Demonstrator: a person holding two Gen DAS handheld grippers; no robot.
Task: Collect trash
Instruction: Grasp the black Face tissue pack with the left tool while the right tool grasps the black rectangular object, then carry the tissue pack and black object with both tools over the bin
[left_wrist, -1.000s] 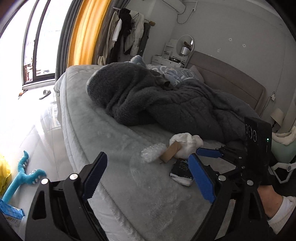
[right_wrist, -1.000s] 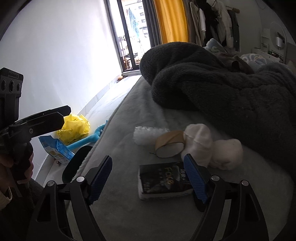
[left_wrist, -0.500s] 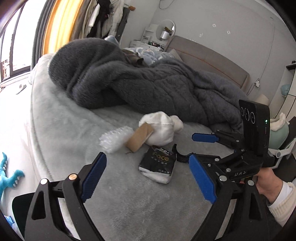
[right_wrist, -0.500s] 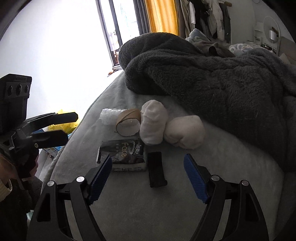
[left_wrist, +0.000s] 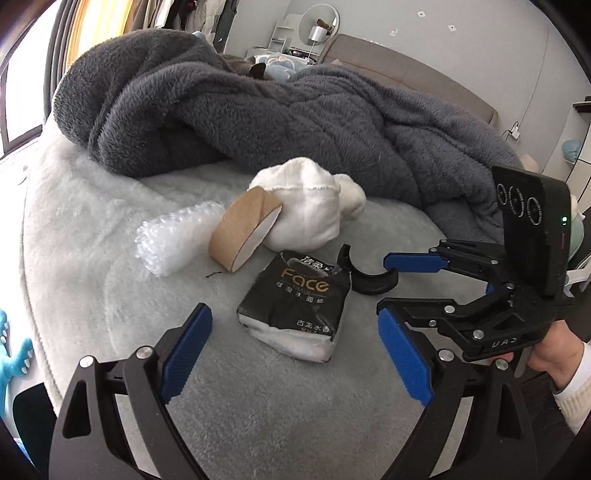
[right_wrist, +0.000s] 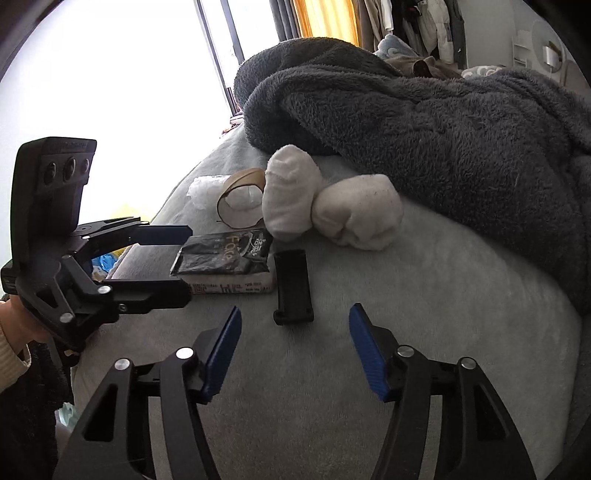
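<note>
Both claws have closed in on the bed (left_wrist: 92, 229); left claw (left_wrist: 295, 354) wide, tissue pack (left_wrist: 295, 306) at twelve o'clock; right claw (right_wrist: 295, 347) wide, empty. I'd straddle the pack squarely.

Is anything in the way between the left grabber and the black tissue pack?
Nothing visible. The left hand-held gripper is open, with the tissue pack lying on bare bed cover just ahead of its fingertips.

The tissue pack (left_wrist: 295, 306) has glossy, crinkled black plastic wrap; the tape roll (left_wrist: 243, 230) is matt brown cardboard; the blanket (left_wrist: 258, 122) is fuzzy grey fleece; the bed (left_wrist: 92, 266) is pale plush.
</note>
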